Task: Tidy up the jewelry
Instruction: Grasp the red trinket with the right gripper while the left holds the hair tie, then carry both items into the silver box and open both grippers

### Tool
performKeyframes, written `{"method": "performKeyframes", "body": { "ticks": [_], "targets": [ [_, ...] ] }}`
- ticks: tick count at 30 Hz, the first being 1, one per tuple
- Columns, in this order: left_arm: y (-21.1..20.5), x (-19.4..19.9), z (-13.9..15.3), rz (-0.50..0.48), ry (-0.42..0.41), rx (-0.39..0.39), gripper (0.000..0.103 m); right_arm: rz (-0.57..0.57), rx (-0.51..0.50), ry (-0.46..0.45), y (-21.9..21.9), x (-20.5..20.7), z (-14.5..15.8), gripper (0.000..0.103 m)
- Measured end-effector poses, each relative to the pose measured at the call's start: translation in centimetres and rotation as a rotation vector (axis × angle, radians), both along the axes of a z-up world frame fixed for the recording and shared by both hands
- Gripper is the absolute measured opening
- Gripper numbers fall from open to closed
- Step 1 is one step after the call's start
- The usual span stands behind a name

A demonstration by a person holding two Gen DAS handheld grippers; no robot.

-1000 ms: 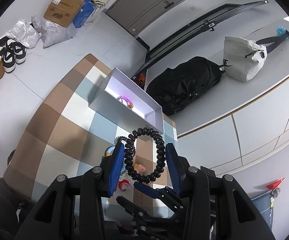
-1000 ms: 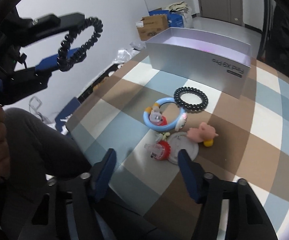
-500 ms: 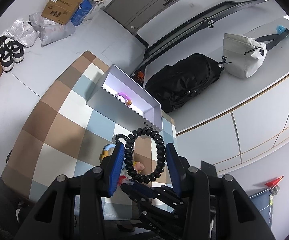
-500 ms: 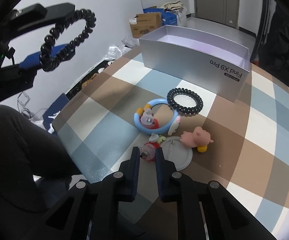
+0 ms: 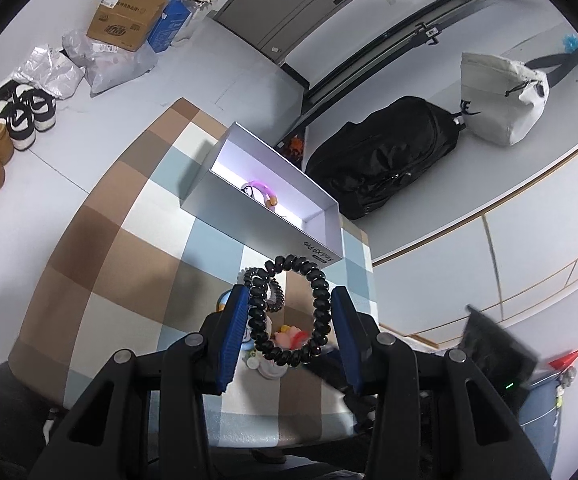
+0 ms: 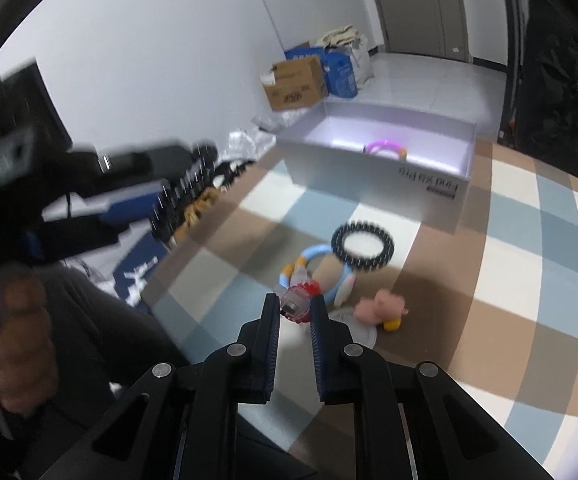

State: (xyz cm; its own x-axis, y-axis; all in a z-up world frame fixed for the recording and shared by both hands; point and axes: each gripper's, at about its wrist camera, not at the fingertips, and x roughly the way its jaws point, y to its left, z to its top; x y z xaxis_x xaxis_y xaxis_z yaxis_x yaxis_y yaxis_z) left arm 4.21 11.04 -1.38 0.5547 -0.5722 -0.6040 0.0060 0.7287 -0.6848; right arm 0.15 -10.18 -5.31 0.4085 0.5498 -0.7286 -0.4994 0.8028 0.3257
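Having closed on the red charm [image 6: 300, 307] within the last second, the right gripper [image 6: 295, 314] lifted it toward the box [image 6: 377, 168] ahead, while the left gripper [image 5: 289, 326] held the coil tie [image 5: 289, 312] aloft.

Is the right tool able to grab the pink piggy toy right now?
Probably not yet. The right tool is already shut on a red and clear trinket, so it has no room. The pink piggy toy lies in the open on the checked mat, with nothing covering it.
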Motion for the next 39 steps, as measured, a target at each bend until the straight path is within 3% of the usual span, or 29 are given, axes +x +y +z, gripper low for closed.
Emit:
{"method": "performKeyframes", "body": {
  "ticks": [12, 19, 32, 39],
  "targets": [
    [-2.4, 4.5, 2.0, -0.045, -0.018, 0.115, 0.036, -0.107, 0.145, -0.032, -2.6, 5.5, 4.6, 0.014],
    [-3.0, 8.4, 2.3, -0.062, -0.025, 0.168, 0.036, -0.120, 0.148, -0.029, -2.7, 9.7, 5.9, 0.014],
    [-4.8, 13.0, -0.9, -0.093, 0.044, 0.276, 0.036, -0.159, 0.120, 0.044, -3.8, 15.7, 3.1, 0.014],
    [-5.1, 13.7, -2.3, -0.110, 0.081, 0.270, 0.036, -0.178, 0.125, 0.116, -4.3, 17.2, 1.1, 0.014]
  ]
}}
